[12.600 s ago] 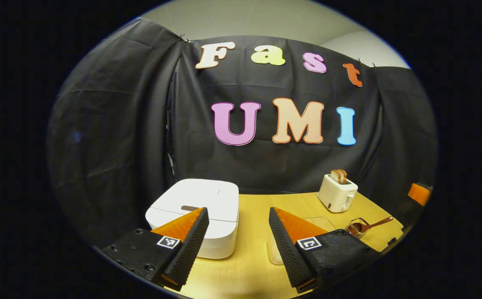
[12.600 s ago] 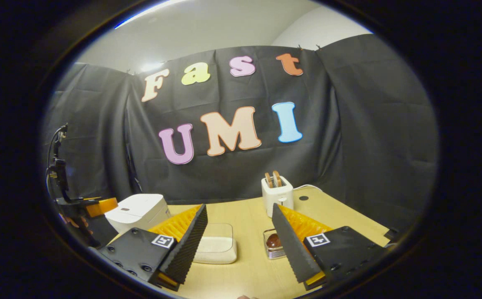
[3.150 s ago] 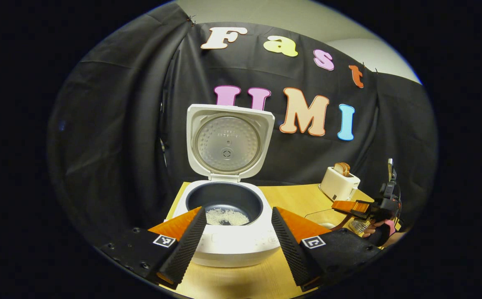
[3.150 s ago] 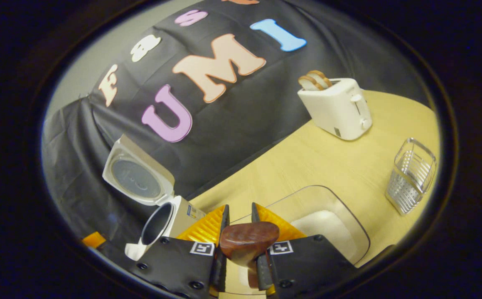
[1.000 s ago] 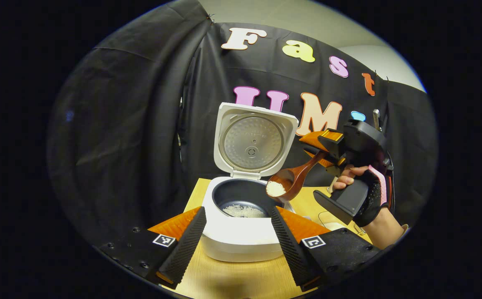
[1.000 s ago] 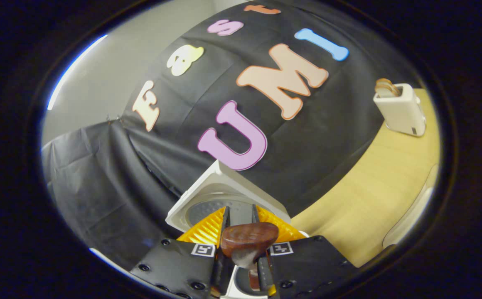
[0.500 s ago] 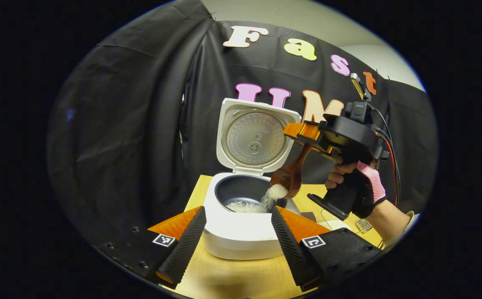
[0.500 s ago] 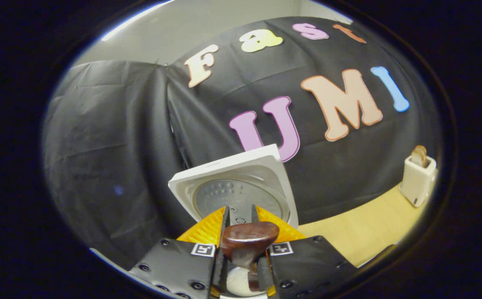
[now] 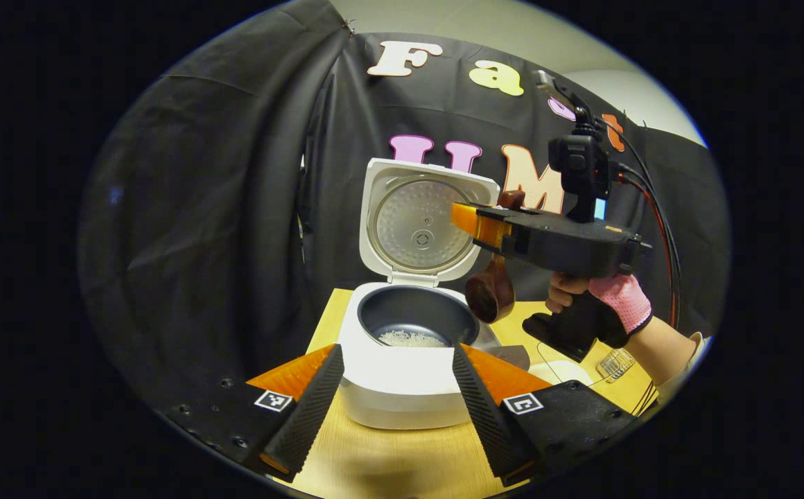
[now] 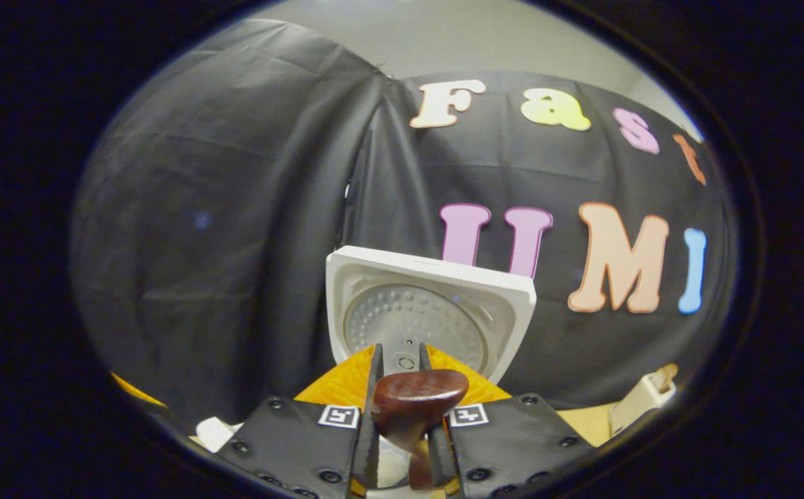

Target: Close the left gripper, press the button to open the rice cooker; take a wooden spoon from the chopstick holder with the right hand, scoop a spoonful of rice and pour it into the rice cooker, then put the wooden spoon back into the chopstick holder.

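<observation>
The left gripper (image 9: 391, 398) is hovering with fingers spread before the open rice cooker (image 9: 405, 367), rice lying in its pot. Beyond, the right gripper (image 9: 475, 223) is pinching the wooden spoon (image 9: 491, 294), bowl tipped over the pot's rim. Pouring looks finished; next, the spoon likely returns to the chopstick holder (image 9: 615, 362) near the tabletop's right edge.

Wooden table (image 9: 402, 457), white toaster (image 10: 641, 398) — at table's far edge
</observation>
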